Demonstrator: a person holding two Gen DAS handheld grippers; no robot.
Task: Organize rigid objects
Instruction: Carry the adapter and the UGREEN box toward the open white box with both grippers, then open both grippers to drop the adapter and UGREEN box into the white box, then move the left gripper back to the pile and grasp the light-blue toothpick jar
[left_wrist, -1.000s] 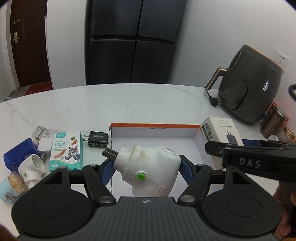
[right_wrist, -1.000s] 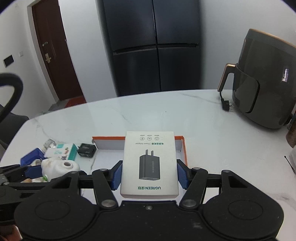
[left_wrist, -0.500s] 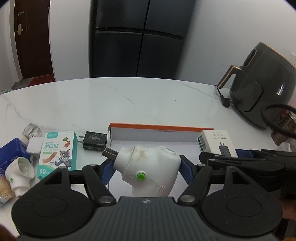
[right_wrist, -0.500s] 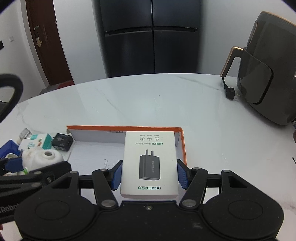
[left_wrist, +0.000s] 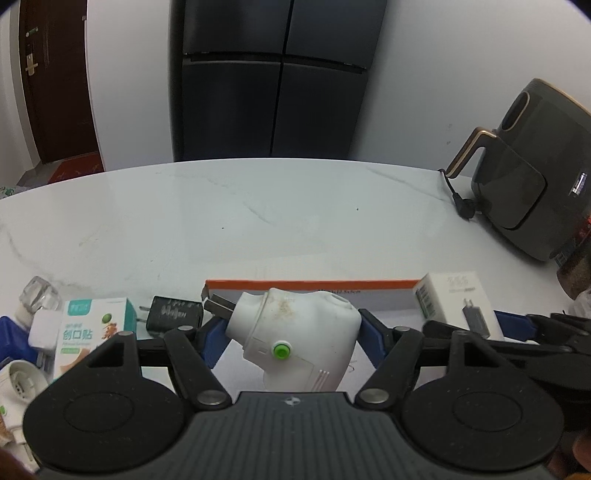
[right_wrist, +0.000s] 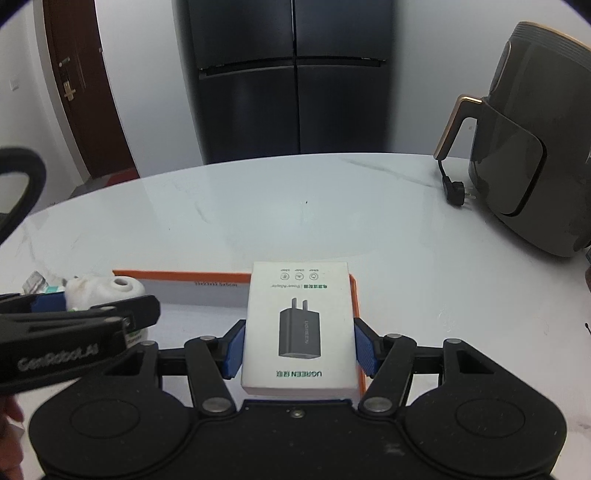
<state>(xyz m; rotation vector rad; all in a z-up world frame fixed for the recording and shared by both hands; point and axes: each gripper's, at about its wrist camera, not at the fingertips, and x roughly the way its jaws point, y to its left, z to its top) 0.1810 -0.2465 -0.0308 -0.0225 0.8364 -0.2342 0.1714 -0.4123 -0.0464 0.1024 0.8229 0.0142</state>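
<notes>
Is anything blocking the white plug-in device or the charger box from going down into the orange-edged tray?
Nothing visible. The white plug-in device in the left claw and the charger box in the right claw both hang over bare floor of the orange-edged tray.

White marble table (left_wrist: 258, 221), orange-rimmed box (left_wrist: 314, 285), air fryer (left_wrist: 532, 177), black charger (left_wrist: 173, 314), plaster box (left_wrist: 85, 332)

Air fryer (left_wrist: 532, 177) beside fridge (left_wrist: 273, 77), brown door (right_wrist: 92, 92)
</notes>
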